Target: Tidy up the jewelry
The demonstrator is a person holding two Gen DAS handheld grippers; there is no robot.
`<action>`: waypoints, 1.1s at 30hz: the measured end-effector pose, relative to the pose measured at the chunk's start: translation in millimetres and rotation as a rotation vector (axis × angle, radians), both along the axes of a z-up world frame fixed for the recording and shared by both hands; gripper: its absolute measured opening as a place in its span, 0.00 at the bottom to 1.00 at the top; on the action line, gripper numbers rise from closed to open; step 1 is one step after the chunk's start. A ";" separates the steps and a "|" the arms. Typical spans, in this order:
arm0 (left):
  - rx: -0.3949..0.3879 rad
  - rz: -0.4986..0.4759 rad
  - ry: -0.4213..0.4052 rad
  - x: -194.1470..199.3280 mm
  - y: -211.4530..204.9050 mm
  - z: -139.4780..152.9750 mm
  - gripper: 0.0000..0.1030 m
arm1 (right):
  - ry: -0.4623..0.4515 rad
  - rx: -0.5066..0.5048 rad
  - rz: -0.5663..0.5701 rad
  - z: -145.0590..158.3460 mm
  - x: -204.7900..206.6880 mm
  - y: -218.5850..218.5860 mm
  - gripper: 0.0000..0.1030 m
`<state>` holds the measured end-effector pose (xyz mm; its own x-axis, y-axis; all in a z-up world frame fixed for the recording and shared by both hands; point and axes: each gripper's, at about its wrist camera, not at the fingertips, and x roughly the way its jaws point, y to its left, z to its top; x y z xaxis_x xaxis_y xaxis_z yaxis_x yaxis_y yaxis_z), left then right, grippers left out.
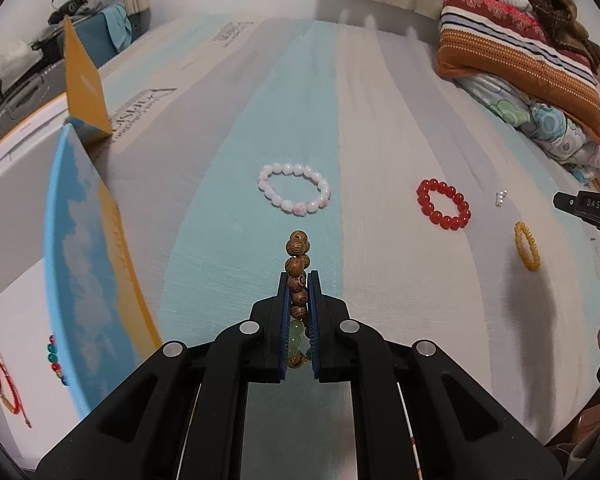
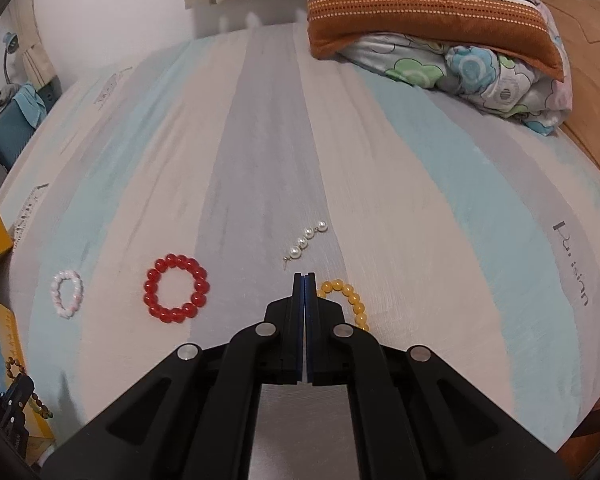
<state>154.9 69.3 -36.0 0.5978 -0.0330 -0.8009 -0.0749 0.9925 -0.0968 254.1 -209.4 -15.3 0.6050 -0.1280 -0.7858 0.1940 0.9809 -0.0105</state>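
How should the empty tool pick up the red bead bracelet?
Probably from above. The red bracelet lies flat as an open ring on the bedsheet, so put one finger inside the hole, one outside, and pinch one beaded side. The right tool is shut, so open it first.

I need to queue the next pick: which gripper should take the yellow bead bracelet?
Right. The right gripper is shut and empty, with the yellow bracelet just beside its fingertips. The left gripper is shut on the wooden bead bracelet, farther from the yellow one.
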 end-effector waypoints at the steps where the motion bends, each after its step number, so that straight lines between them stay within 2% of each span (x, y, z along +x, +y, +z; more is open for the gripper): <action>1: 0.000 0.003 -0.004 -1.2 0.9 2.1 0.07 | 0.000 0.000 0.002 2.0 -0.4 -0.9 0.00; 3: 0.002 0.003 -0.010 -3.0 2.4 5.0 0.07 | 0.015 -0.007 0.010 0.2 1.4 -4.0 0.00; 5: -0.001 0.005 -0.010 -4.0 3.1 4.3 0.07 | 0.074 -0.009 0.015 -11.5 7.5 -10.9 0.00; 7: 0.001 0.002 -0.006 -3.6 3.1 2.1 0.07 | 0.111 0.014 -0.019 -24.5 12.5 -22.8 0.02; 8: 0.002 0.000 -0.004 -3.8 2.9 0.9 0.07 | 0.133 0.020 -0.035 -30.8 15.0 -28.2 0.05; 10: 0.009 -0.006 -0.004 -3.3 1.8 -1.1 0.07 | 0.161 0.062 -0.046 -41.2 19.5 -37.4 0.31; 11: 0.013 -0.010 -0.006 -2.7 0.8 -2.0 0.07 | 0.168 0.080 -0.048 -44.8 20.8 -39.7 0.35; 15: 0.007 -0.022 -0.010 -0.9 -2.4 -5.2 0.07 | 0.197 0.108 -0.046 -57.3 25.1 -43.5 0.46; 19: -0.008 -0.034 -0.002 2.4 -6.1 -10.8 0.07 | 0.221 0.110 -0.041 -68.4 29.2 -41.3 0.49; 26: -0.010 -0.063 0.021 7.6 -18.0 -21.0 0.07 | 0.276 0.091 -0.038 -91.0 33.9 -40.5 0.49; 27: -0.008 -0.064 0.025 7.9 -18.8 -22.5 0.07 | 0.273 0.083 -0.043 -91.8 33.6 -40.0 0.43; 28: -0.007 -0.065 0.029 8.4 -19.5 -24.4 0.07 | 0.270 0.073 -0.052 -91.5 32.4 -39.9 0.29; 29: -0.006 -0.066 0.034 8.9 -20.0 -26.0 0.07 | 0.269 0.075 -0.052 -91.0 31.4 -39.6 0.22; 30: -0.006 -0.067 0.037 8.7 -20.2 -26.7 0.07 | 0.268 0.078 -0.054 -90.8 30.7 -39.1 0.18; 33: -0.004 -0.074 0.038 8.2 -22.3 -27.3 0.07 | 0.259 0.092 -0.064 -89.2 28.7 -39.8 0.17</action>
